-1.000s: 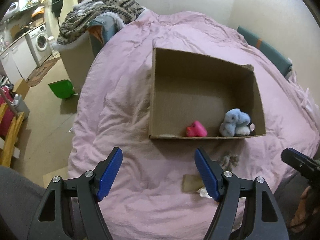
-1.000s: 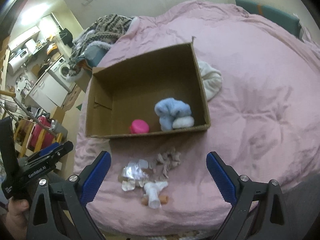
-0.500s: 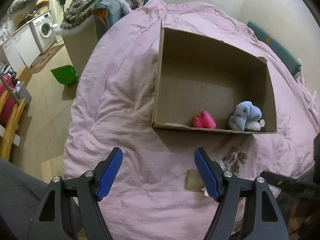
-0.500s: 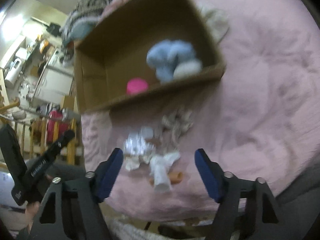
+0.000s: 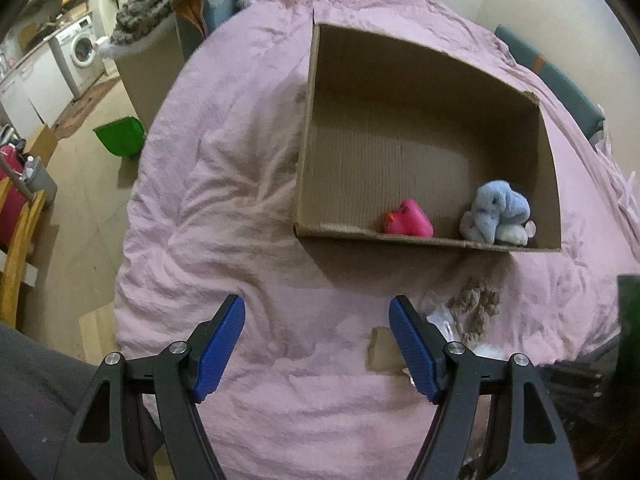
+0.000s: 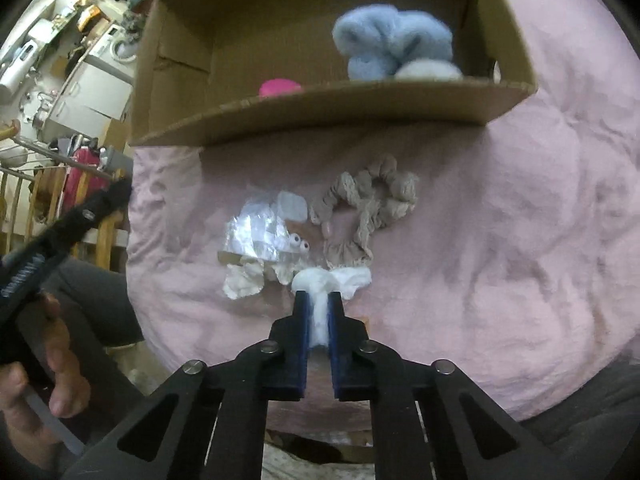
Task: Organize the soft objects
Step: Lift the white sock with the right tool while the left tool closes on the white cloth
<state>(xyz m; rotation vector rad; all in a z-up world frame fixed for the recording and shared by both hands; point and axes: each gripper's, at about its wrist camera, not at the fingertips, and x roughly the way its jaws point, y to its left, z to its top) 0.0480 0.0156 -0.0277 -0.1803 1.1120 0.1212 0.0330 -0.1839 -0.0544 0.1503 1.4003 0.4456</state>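
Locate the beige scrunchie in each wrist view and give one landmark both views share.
Left wrist: beige scrunchie lies low right on the bedcover, just below the cardboard box's near wall.
Right wrist: scrunchie sits centre frame, below the box.
Shared landmark: blue plush toy in the box's right near corner.

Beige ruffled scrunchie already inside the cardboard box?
No, the beige ruffled scrunchie lies on the pink duvet outside the cardboard box.

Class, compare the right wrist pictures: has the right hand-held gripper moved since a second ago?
Yes. The right hand-held gripper has come down toward the bed, nearer the cardboard box, its jaws just closing on the white soft toy.
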